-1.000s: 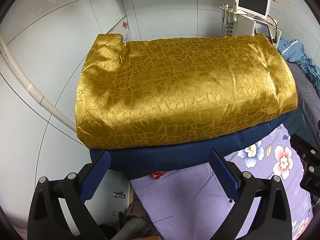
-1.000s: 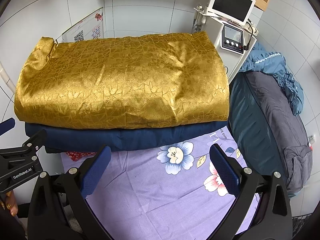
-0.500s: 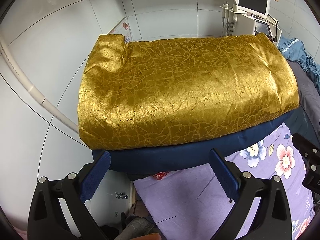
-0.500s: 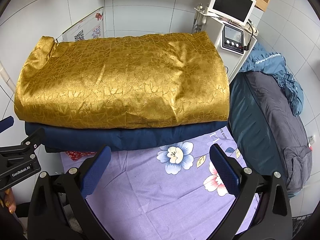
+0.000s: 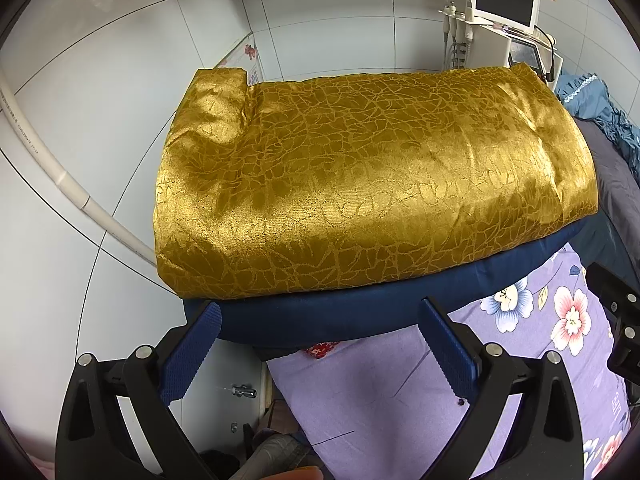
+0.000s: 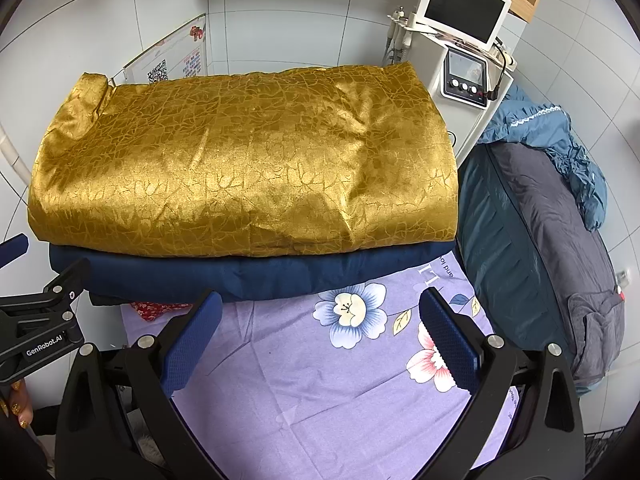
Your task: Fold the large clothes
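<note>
Sheet: purple, flowered, spread flat under everything.
Gold cloth: folded, stacked on blue cloth at sheet's far end.
Left gripper: jaws spread wide, nothing held, near stack's left corner.
Right gripper: jaws spread wide, nothing held, above sheet.

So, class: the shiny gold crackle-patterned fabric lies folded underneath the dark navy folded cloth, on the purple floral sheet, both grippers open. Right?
Not quite. The shiny gold crackle-patterned fabric lies on top of the dark navy folded cloth, as the right wrist view shows. The purple floral sheet and open left gripper and right gripper are correct.
</note>
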Tool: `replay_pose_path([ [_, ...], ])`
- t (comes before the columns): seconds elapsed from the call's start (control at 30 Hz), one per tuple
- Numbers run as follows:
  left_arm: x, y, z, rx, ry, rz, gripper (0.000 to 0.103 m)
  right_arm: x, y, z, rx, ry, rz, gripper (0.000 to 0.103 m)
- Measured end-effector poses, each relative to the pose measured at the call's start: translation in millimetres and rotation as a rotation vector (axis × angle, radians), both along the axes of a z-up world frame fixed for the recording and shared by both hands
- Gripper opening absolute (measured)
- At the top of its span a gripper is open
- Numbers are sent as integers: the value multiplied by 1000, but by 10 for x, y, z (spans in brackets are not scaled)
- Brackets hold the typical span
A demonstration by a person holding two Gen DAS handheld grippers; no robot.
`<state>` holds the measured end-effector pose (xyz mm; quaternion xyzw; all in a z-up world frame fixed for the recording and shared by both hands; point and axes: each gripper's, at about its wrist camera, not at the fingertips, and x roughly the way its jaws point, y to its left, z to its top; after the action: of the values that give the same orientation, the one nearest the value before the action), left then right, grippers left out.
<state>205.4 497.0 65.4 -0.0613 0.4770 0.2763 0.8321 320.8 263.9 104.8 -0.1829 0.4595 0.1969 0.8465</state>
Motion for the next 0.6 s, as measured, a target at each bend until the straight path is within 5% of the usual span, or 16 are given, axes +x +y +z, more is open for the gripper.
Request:
replay_pose_path([
  [0.6, -11, -17, -15, 5, 6, 0, 97, 4, -11, -4, 1, 1, -2, 97],
])
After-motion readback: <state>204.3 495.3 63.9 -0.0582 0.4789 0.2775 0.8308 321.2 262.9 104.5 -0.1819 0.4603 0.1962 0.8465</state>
